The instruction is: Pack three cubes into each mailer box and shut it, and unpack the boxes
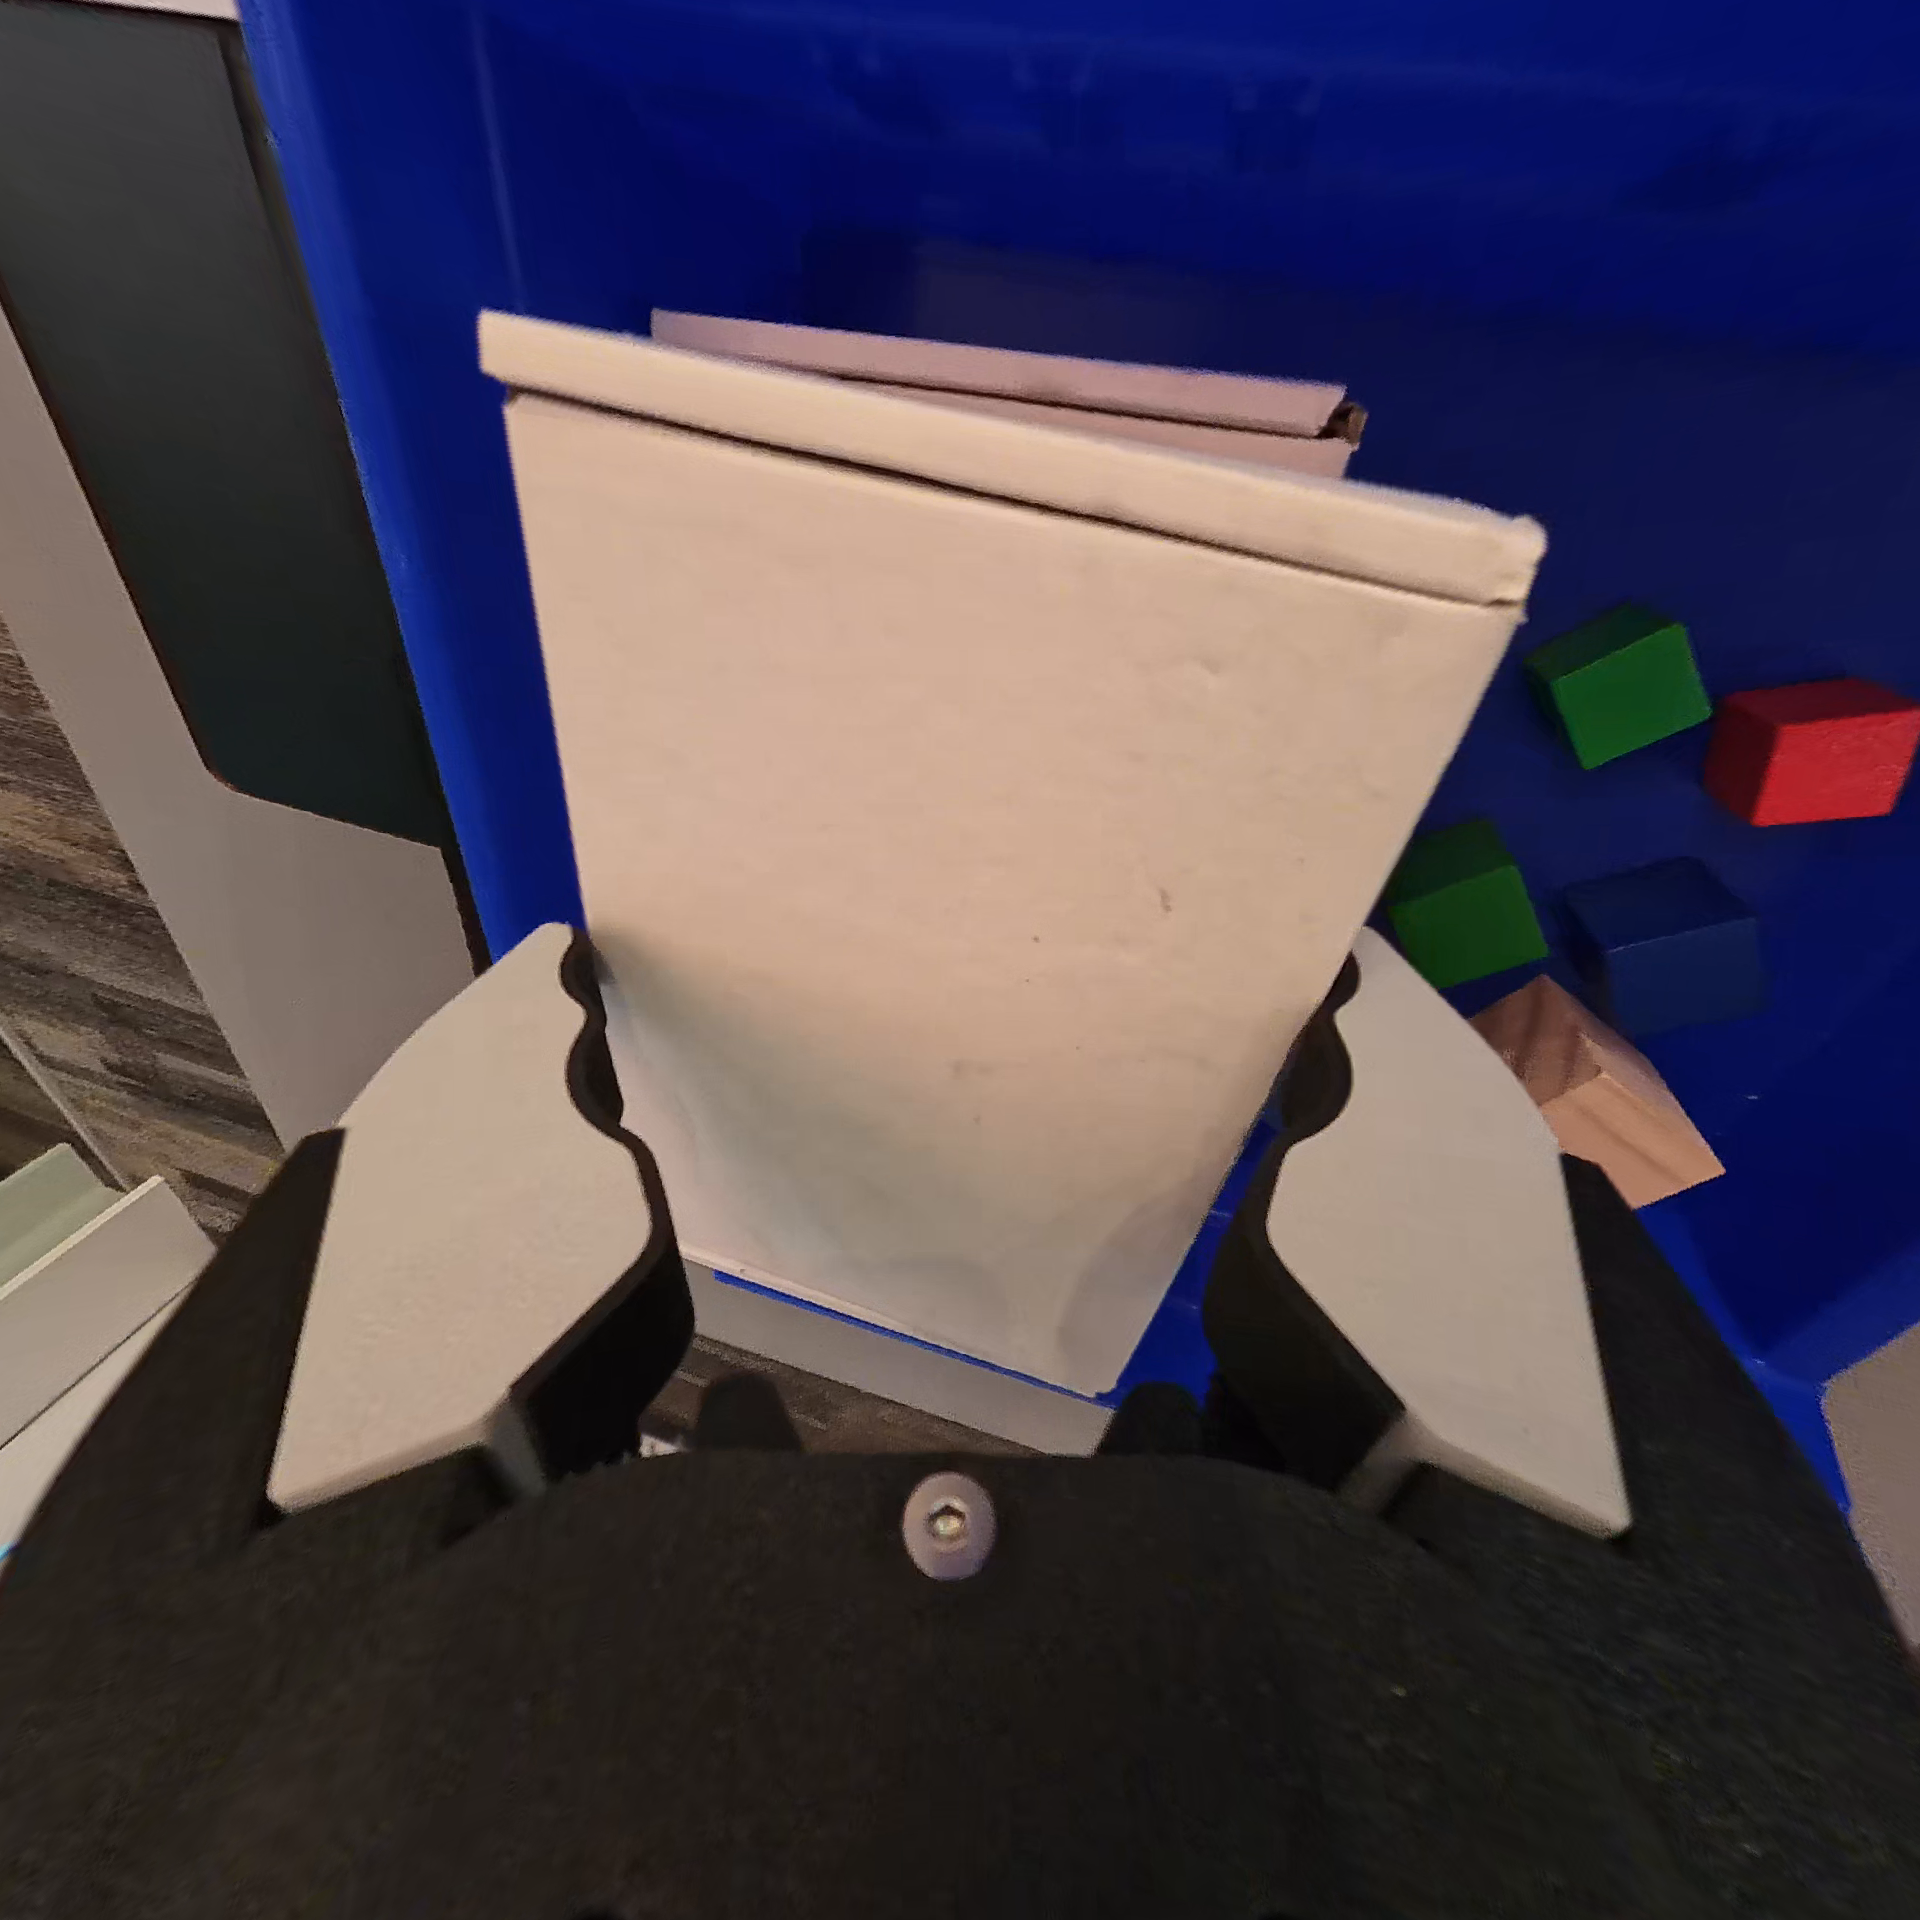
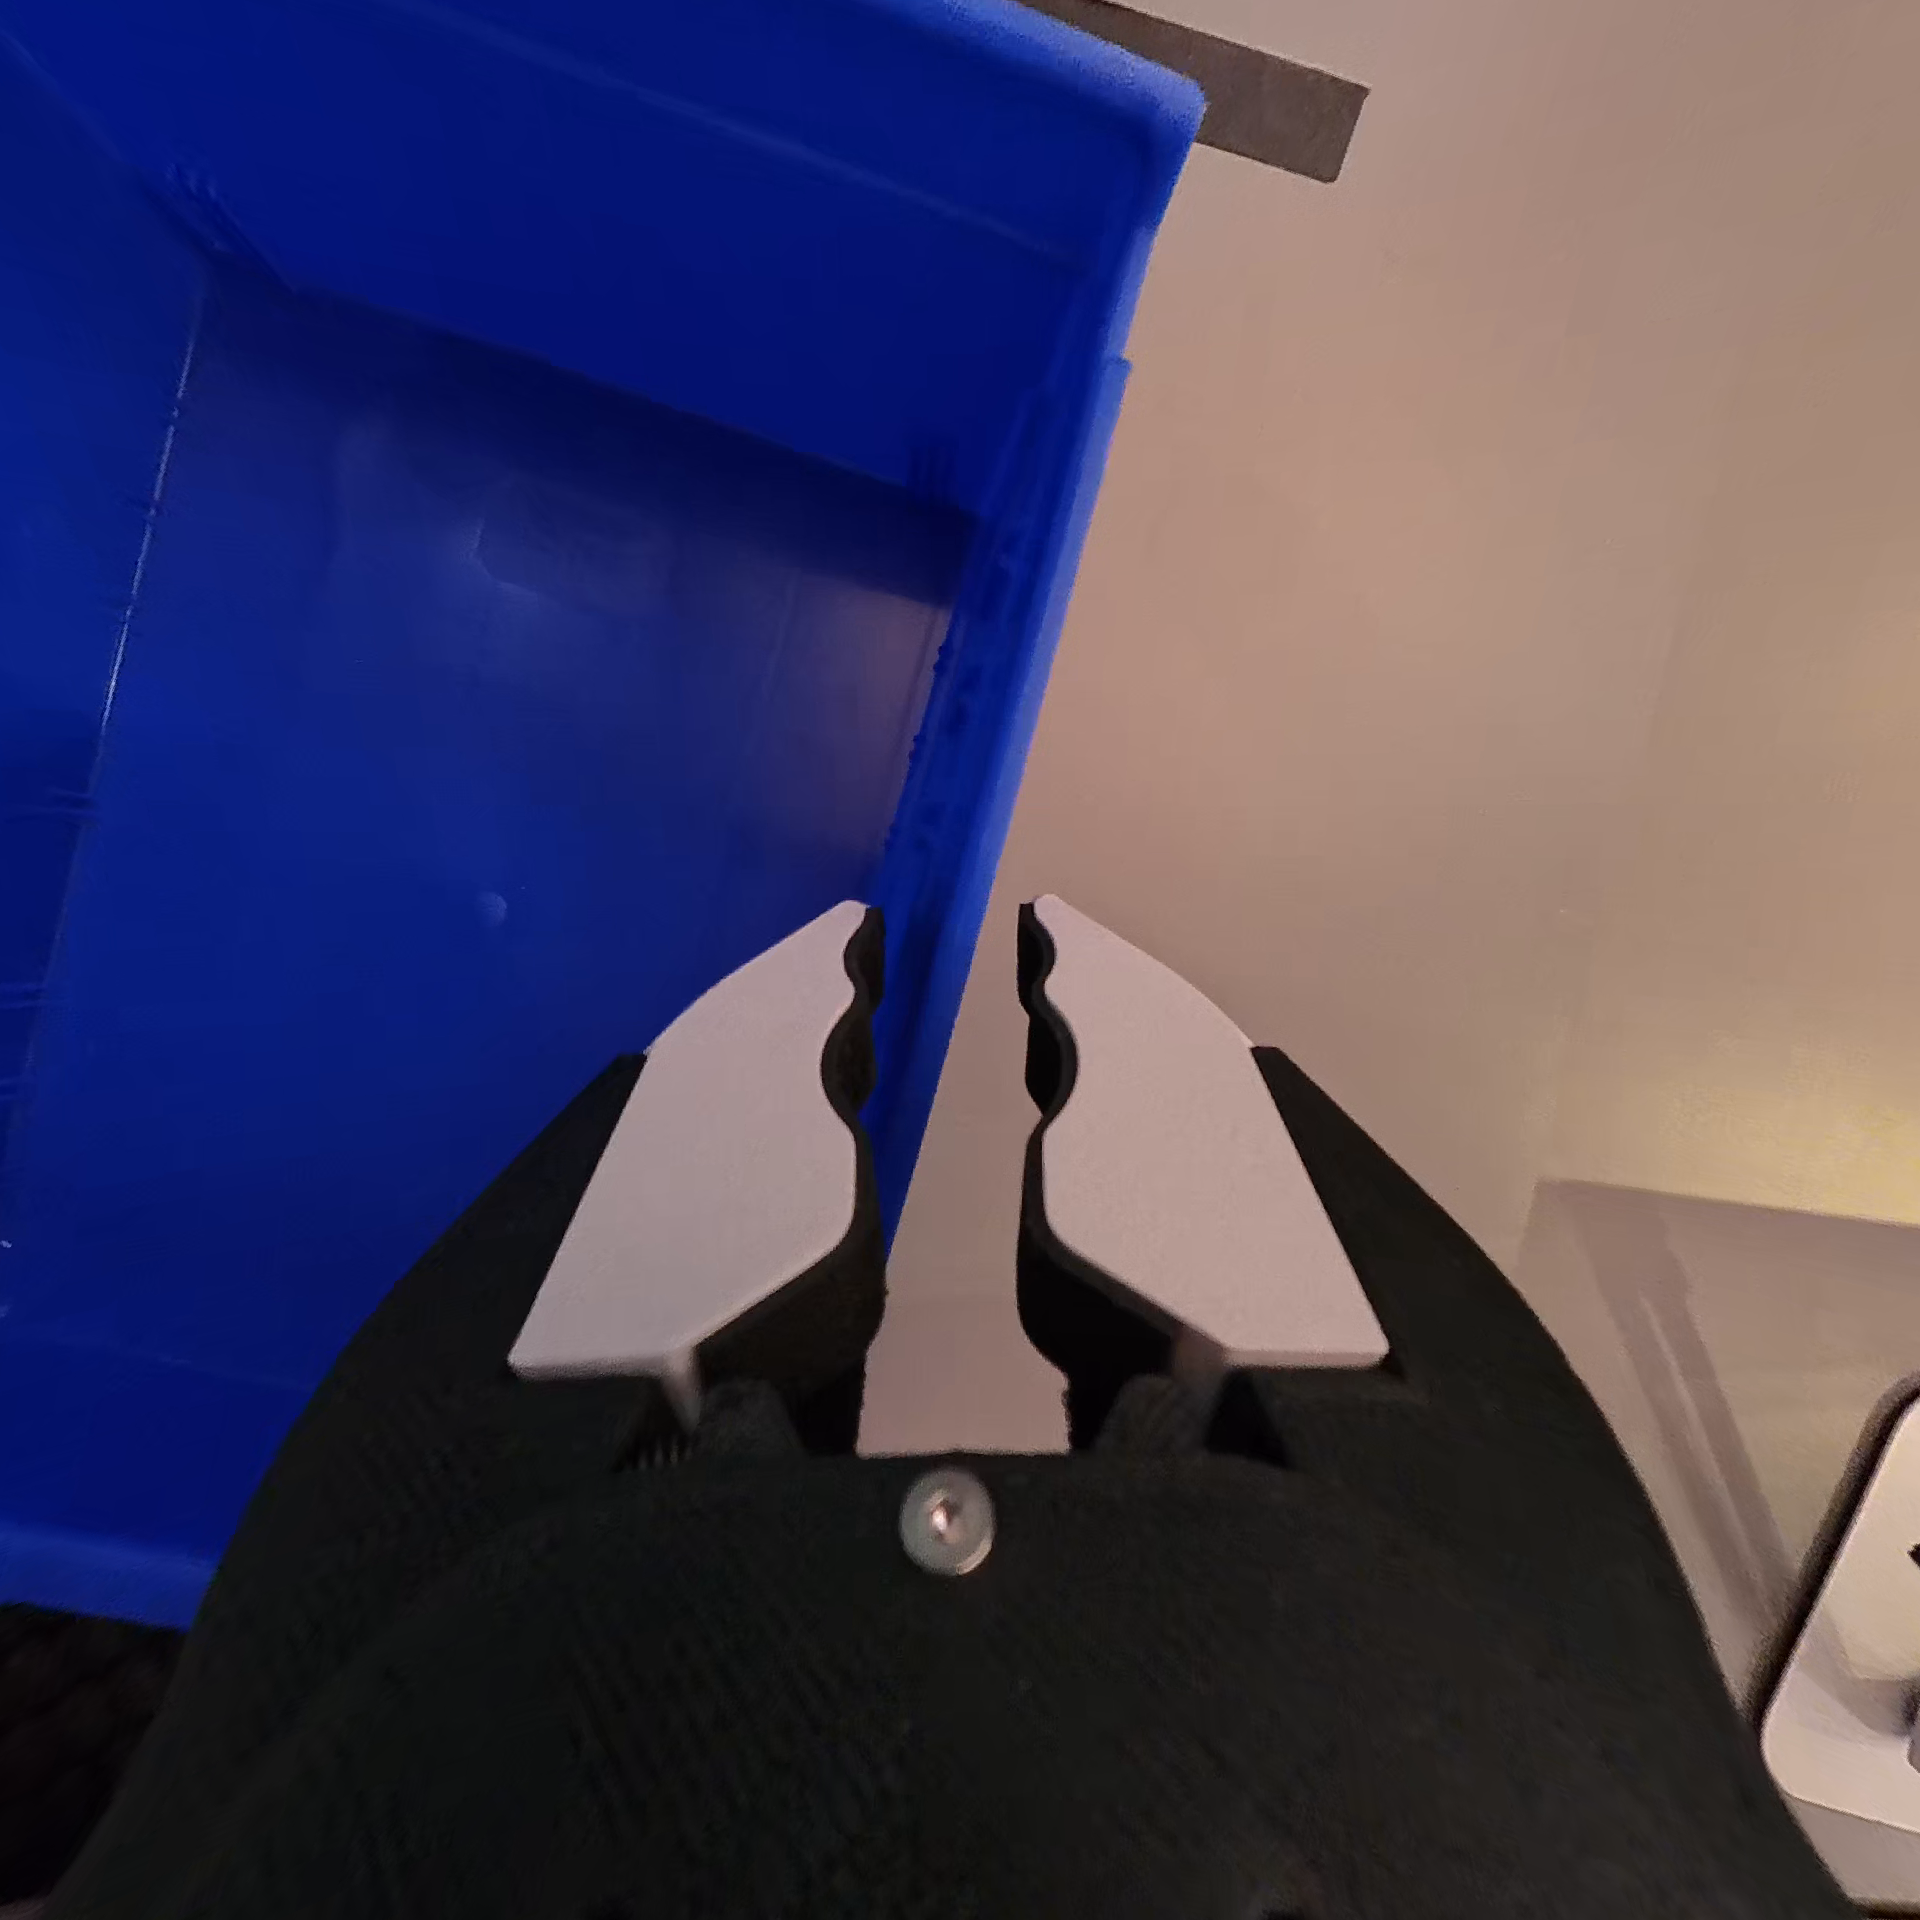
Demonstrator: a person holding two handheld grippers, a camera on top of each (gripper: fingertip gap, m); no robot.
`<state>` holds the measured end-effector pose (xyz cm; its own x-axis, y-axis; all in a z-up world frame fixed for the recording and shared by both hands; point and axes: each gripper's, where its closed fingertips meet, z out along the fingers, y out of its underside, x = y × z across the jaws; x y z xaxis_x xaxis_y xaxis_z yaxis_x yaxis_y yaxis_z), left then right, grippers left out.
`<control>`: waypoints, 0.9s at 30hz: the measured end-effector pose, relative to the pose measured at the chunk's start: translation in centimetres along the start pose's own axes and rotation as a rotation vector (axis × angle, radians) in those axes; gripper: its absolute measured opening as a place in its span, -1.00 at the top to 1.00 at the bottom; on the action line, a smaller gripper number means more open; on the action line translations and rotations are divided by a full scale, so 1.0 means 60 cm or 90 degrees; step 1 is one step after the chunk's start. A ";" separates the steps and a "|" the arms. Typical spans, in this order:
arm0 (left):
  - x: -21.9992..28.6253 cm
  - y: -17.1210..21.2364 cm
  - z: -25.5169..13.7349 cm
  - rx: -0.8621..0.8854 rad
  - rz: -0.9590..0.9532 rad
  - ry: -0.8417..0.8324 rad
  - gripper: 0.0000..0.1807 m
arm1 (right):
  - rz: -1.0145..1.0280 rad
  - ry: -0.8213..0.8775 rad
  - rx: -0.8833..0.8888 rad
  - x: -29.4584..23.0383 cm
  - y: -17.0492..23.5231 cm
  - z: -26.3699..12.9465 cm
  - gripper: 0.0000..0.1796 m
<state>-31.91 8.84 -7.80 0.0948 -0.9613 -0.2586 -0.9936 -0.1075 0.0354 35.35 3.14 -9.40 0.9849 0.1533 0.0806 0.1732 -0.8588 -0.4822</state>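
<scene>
My left gripper [image 1: 961, 966] is shut on a closed white mailer box [image 1: 987, 810], one finger on each of its side edges, and holds it over the near left part of the blue bin [image 1: 1143, 156]. A second white mailer box [image 1: 987, 364] lies behind it in the bin. On the bin floor to the right lie two green cubes [image 1: 1621, 686] [image 1: 1465, 904], a red cube [image 1: 1813, 753], a blue cube [image 1: 1662, 940] and a plain wooden cube [image 1: 1590, 1091]. My right gripper [image 2: 951, 914] is narrowly open and empty at the bin's right wall [image 2: 997, 675], its left finger against the wall.
A dark panel [image 1: 156, 416] and carpeted floor [image 1: 83, 935] lie left of the bin. In the right wrist view a pale table top [image 2: 1507, 623] runs right of the bin, with a grey block [image 2: 1662, 1299] and a white device [image 2: 1849, 1558] at the lower right. Across from one pair of fingers to the other is roughly 70 cm. My left tips are roughly 9 cm from the blue cube [image 1: 1662, 940].
</scene>
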 end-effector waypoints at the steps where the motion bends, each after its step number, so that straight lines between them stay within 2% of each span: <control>1: 0.001 -0.001 0.000 0.002 -0.001 0.003 -0.41 | -0.001 0.000 -0.001 0.000 0.001 0.000 0.70; 8: 0.000 0.001 0.019 -0.022 0.008 0.047 -0.54 | -0.003 -0.004 0.001 -0.003 0.001 -0.002 0.70; 13: 0.004 0.001 0.024 -0.022 0.012 0.065 -0.57 | -0.009 -0.009 -0.009 -0.007 0.003 0.001 0.70; 20: 0.002 -0.002 0.028 0.002 0.008 0.036 -0.57 | -0.020 -0.019 -0.016 -0.015 0.004 0.005 0.69; 27: 0.001 0.007 0.027 -0.019 -0.037 0.033 -0.56 | -0.025 -0.023 -0.014 -0.019 0.004 0.003 0.70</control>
<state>-32.43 9.16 -9.34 0.1562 -0.9649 -0.2112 -0.9841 -0.1703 0.0505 34.29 2.86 -9.78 0.9765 0.2049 0.0672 0.2125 -0.8619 -0.4604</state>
